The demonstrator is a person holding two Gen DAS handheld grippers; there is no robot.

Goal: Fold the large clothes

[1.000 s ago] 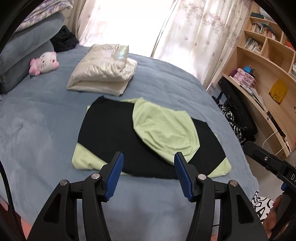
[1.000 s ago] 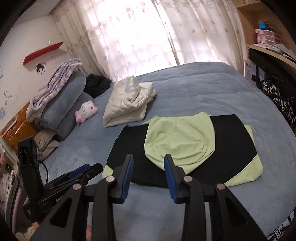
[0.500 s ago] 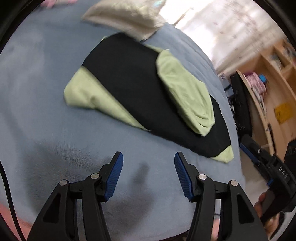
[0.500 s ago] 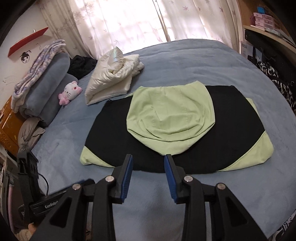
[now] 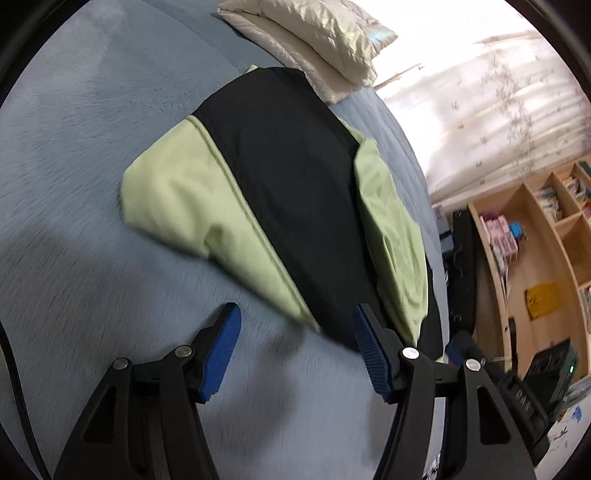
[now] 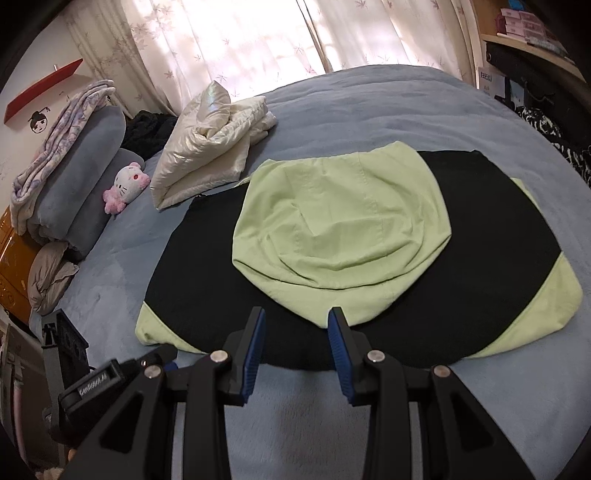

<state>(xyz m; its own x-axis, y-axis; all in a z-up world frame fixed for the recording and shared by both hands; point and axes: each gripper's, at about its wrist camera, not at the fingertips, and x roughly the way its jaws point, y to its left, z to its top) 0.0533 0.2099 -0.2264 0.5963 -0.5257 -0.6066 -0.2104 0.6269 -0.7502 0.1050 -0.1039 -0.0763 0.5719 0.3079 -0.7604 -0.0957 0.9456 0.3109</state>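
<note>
Left hand-held gripper (image 5: 295,350) opening, right hand-held gripper (image 6: 295,343) parted, both empty above the hoodie (image 6: 369,325) hem; my worry: pinching blue bedcover (image 6: 314,435) too, dragging the fold.

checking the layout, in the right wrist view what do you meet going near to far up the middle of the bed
right gripper → black and green garment with its green hood folded on top → bare blue blanket → curtains

Blue-grey bed (image 6: 369,110), black-and-green garment (image 6: 480,258) spread flat, folded cream jacket (image 6: 207,155), plush cat (image 6: 127,186), perhaps rolled blankets (image 6: 85,155)
</note>
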